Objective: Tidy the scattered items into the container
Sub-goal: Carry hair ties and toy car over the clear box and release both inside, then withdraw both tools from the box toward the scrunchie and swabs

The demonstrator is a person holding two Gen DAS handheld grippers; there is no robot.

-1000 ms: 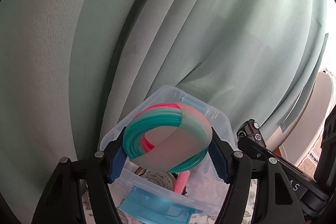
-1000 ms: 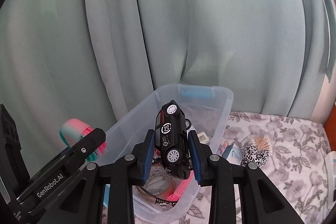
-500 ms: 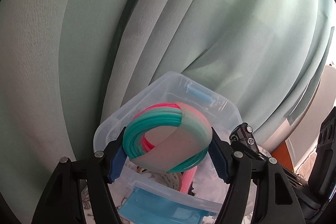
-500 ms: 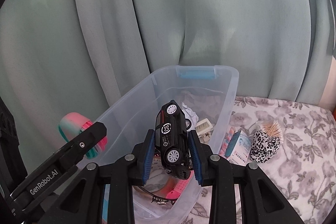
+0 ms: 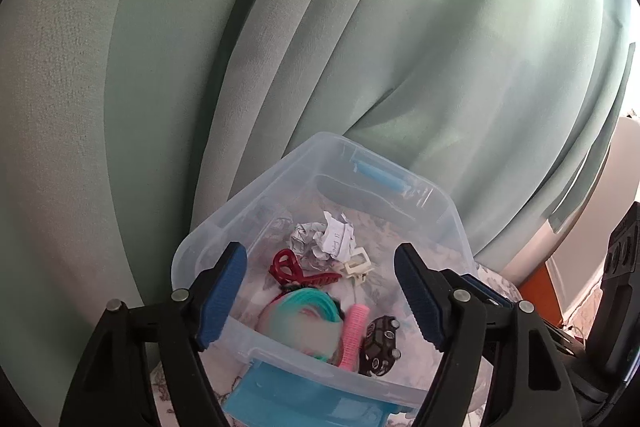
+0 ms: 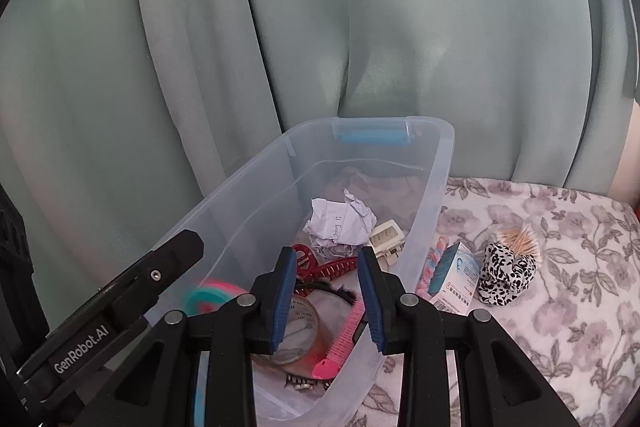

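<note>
A clear plastic bin [image 5: 450,211] [image 6: 436,163] with blue handles holds several items. In the left wrist view a teal and pink spring toy [image 5: 304,323], a black toy car [image 5: 380,345], a pink comb [image 5: 354,335], a red hair claw [image 5: 298,273] and crumpled paper [image 5: 326,235] lie in it. My left gripper [image 5: 320,293] is open and empty above the bin's near end. My right gripper [image 6: 326,297] is open and empty above the bin; the spring toy [image 6: 212,293], blurred, the pink comb [image 6: 344,339] and a tape roll [image 6: 298,331] show below it.
On the floral cloth [image 6: 560,307] right of the bin lie a small blue and white box [image 6: 454,277], a twisted pink and blue item [image 6: 434,261] and a spotted holder of toothpicks [image 6: 510,269]. A green curtain [image 6: 360,27] hangs right behind the bin.
My left gripper opened and the spring toy dropped into the bin. My right gripper opened and the black toy car dropped into the bin. Both views tipped further down over the bin.
</note>
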